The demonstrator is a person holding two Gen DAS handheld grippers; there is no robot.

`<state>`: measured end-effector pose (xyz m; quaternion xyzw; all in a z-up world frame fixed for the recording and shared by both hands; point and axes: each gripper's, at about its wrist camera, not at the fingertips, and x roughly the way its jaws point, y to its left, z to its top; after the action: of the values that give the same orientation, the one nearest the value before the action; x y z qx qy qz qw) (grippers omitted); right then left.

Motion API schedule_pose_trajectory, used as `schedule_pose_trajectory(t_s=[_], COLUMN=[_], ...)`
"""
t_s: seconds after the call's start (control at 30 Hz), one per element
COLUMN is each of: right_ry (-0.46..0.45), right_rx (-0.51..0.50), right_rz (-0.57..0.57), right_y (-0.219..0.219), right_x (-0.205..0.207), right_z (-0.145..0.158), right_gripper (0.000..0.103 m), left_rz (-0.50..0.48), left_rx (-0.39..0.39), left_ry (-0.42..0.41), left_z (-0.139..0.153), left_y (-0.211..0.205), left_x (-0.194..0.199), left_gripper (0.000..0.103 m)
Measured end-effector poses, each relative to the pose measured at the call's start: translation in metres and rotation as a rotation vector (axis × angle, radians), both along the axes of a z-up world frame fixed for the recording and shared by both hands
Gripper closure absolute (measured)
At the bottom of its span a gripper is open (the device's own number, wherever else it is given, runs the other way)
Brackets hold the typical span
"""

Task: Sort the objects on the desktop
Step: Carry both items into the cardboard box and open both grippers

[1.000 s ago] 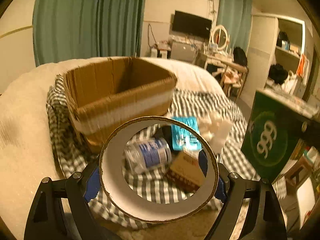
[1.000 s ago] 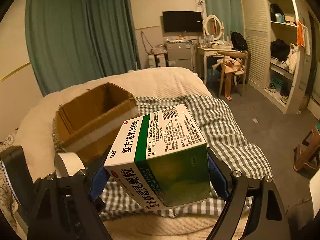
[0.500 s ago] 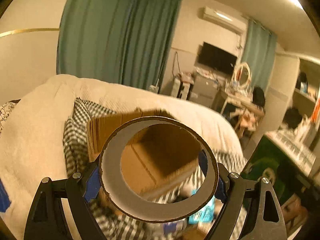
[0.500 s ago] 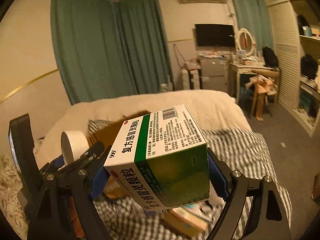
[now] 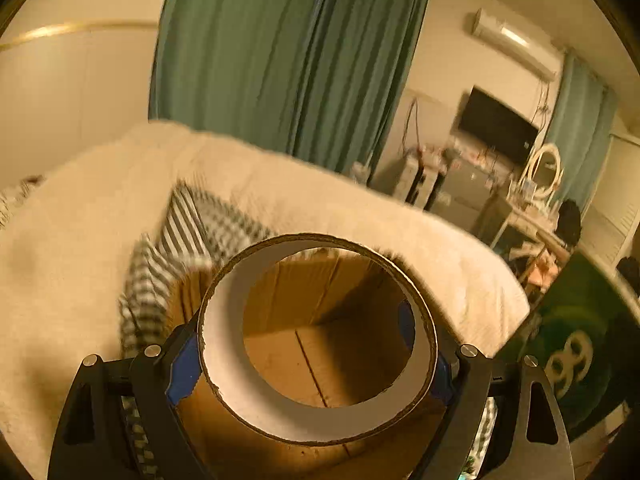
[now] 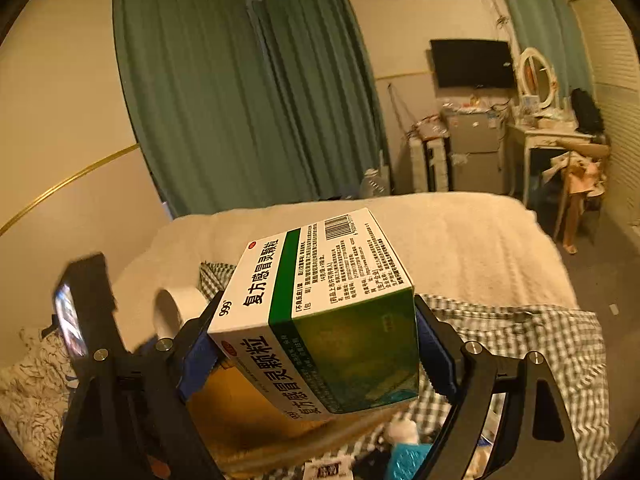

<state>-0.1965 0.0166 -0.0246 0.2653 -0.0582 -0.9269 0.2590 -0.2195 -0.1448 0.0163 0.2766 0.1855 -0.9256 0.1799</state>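
Two black hand-held grippers are seen, each from its own wrist camera. The left hand-held gripper [image 5: 318, 350] is built of matte black angular arms with triangular cut-outs. Round silver screws [image 5: 90, 359] are set along the top of each arm, two to a side. Blue pads [image 5: 183, 372] are fitted on the inner faces of its fingers. The right hand-held gripper [image 6: 316, 354] is made alike: black arms, silver screws, blue pads [image 6: 197, 364].
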Motion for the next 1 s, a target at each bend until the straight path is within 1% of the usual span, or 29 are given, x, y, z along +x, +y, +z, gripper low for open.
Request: schedule_pose_trajectory(t_s=[0.07,0.13,0.17,0.27,0.37,0.5,0.63,0.73,0.8,0.83,0.87,0.9,0.93,1.0], right_ry=[-0.014,-0.048,-0.068,-0.100,-0.124,-0.136,-0.142,-0.134,-0.124,-0.122,-0.122,-0.124,-0.127,-0.113], right_rx=[0.005,-0.017,-0.031,-0.032,-0.042,-0.041,-0.057,-0.036,-0.018,-0.015,-0.015,-0.024,-0.036,-0.050], right_rz=[0.006,0.021,0.035,0.045,0.055,0.040,0.026,0.021,0.014,0.011,0.003,-0.003,-0.010,-0.049], right_y=[-0.008,-0.014,-0.018,-0.024,-0.030,-0.034,-0.031,-0.034,-0.035,-0.037,-0.037,-0.035,-0.033,-0.025], right_x=[-0.015,-0.029,-0.037,-0.050,-0.058,-0.059,-0.053,-0.052,-0.062,-0.060,-0.059,-0.058,-0.059,-0.058], right_z=[-0.009,-0.022,-0.029,-0.046,-0.064,-0.082,-0.085,-0.081,-0.076,-0.075,-0.076,-0.075,-0.074,-0.070], right_gripper=[0.018,0.018,0.018,0.018,0.018,0.018,0.018,0.018,0.017,0.016,0.015,0.013,0.002,0.001], left_rz=[-0.006,0.019,0.026,0.034,0.023,0.015,0.031,0.034,0.032,0.035,0.041,0.045,0.058,0.098], left_rx=[-0.003,-0.043,-0.043,-0.005,-0.024,-0.014,0.009,0.017,0.024,0.027,0.031,0.038,0.041,0.032], left_ry=[-0.016,-0.048,-0.056,-0.066,-0.085,-0.105,-0.113,-0.116,-0.118,-0.120,-0.123,-0.118,-0.114,-0.120], left_z=[-0.012,-0.024,-0.028,-0.035,-0.040,-0.044,-0.046,-0.046,-0.046,-0.047,-0.047,-0.047,-0.046,-0.046], left_y=[-0.004,-0.005,-0.007,-0.012,-0.009,-0.005,-0.009,-0.010,-0.010,-0.011,-0.012,-0.013,-0.014,-0.015], left_x=[-0.008,-0.014,-0.016,-0.021,-0.022,-0.022,-0.023,-0.024,-0.023,-0.023,-0.023,-0.022,-0.021,-0.020], left_gripper=[0.014,0.014,0.014,0.014,0.014,0.014,0.014,0.014,0.013,0.013,0.011,0.001,0.000,0.000])
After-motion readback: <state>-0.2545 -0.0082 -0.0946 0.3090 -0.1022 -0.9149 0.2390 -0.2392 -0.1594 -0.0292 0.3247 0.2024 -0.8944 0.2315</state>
